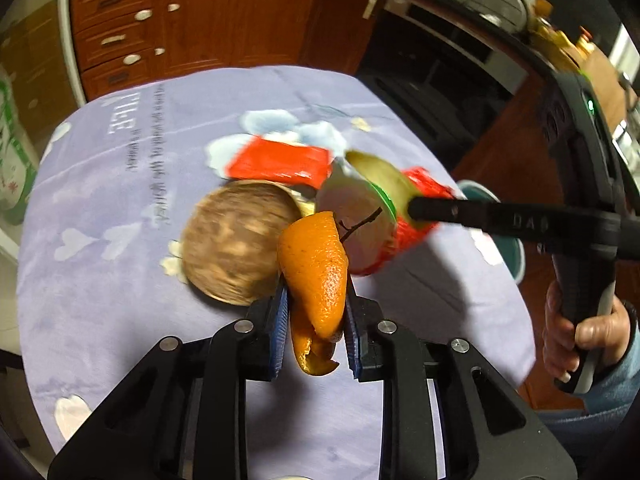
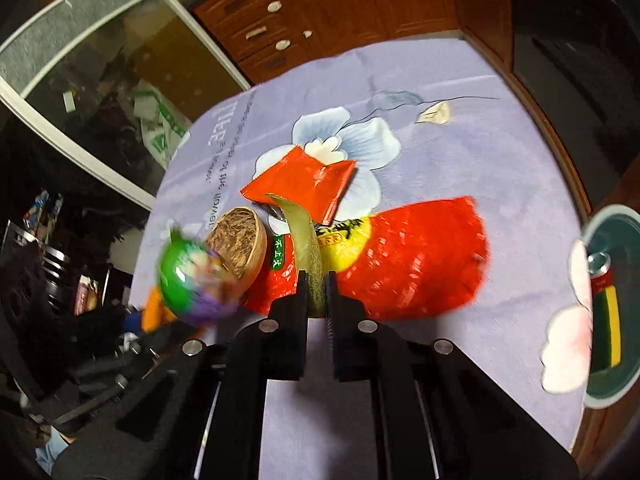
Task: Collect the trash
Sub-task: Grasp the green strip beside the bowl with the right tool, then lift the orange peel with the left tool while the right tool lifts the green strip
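Left claw (image 1: 316, 300): blue-padded fingers clamped on a curl of orange peel (image 1: 316, 276), which stands up between the pads, with a torn end hanging below them. Peel is off the counter (image 1: 120, 208), held above it.

Right claw (image 2: 317, 280): jaws pinched nearly together on a strip of pale green rind (image 2: 304, 240). The strip rises from the pads and arcs away over the wrappers. In the left wrist view the same claw (image 1: 416, 210) comes in from the right, a hand (image 1: 580, 340) gripping its handle, blue sleeve at the wrist.

On the counter, covered with a lavender flowered cloth:
- brown half shell (image 1: 236, 244), hollow side down in the left view, just beside the peel
- small flat red packet (image 2: 304, 184), lying on the flower print
- large red snack bag (image 2: 400, 256) with a yellow and green label, just beyond the right claw, near the packet
- a green and purple item (image 2: 192, 280), too blurred to identify, at the shell's near side

Teal bin (image 2: 612, 304) stands off the counter's right edge, with a red can and something yellow-green inside. Wooden cabinets with drawers behind the counter.
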A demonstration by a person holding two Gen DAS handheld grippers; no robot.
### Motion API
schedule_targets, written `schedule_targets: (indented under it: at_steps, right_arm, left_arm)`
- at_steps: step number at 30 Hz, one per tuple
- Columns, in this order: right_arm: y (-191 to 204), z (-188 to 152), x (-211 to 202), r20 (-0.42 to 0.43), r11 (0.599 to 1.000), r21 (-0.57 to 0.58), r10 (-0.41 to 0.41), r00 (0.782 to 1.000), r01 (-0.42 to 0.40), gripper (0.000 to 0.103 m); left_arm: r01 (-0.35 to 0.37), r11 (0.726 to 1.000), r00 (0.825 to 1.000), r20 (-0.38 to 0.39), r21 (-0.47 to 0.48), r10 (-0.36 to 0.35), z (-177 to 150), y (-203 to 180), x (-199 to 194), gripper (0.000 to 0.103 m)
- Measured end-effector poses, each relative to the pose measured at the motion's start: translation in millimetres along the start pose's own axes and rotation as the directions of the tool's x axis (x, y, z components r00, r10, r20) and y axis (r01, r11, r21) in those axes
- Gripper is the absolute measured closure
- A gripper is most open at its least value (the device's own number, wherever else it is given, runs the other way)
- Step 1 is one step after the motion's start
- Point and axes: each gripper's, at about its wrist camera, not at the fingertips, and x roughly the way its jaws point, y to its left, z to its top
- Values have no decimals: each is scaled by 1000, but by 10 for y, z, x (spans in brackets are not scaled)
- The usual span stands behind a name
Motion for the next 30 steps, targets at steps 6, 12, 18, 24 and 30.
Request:
schedule_targets:
  at_steps: [6, 12, 18, 24, 30]
  right_arm:
    - [-181, -161, -384, 52, 999, 37, -11, 999, 9, 95]
    - [-371, -296, -681, 93, 997, 80, -7, 996, -1, 95]
    - [-396, -399, -812, 114, 997, 71, 3, 993, -12, 95]
    - [-359, -577, -723, 68, 998, 61, 32, 997, -36, 95]
    - [-32, -762, -549, -14, 993, -4, 117, 993, -117, 95]
  left_arm:
    - [-19, 999, 1000, 15, 26, 18, -53, -218, -106, 78]
    - [-109, 993, 994, 23, 49, 108, -81, -299, -208, 78]
    - [-136, 991, 989, -54, 19, 137, -287, -245, -95, 78]
    - [-116, 992, 987, -115, -42, 110, -575, -148, 75, 78]
    - [-97, 994, 988, -125, -55, 90, -701, -118, 145, 78]
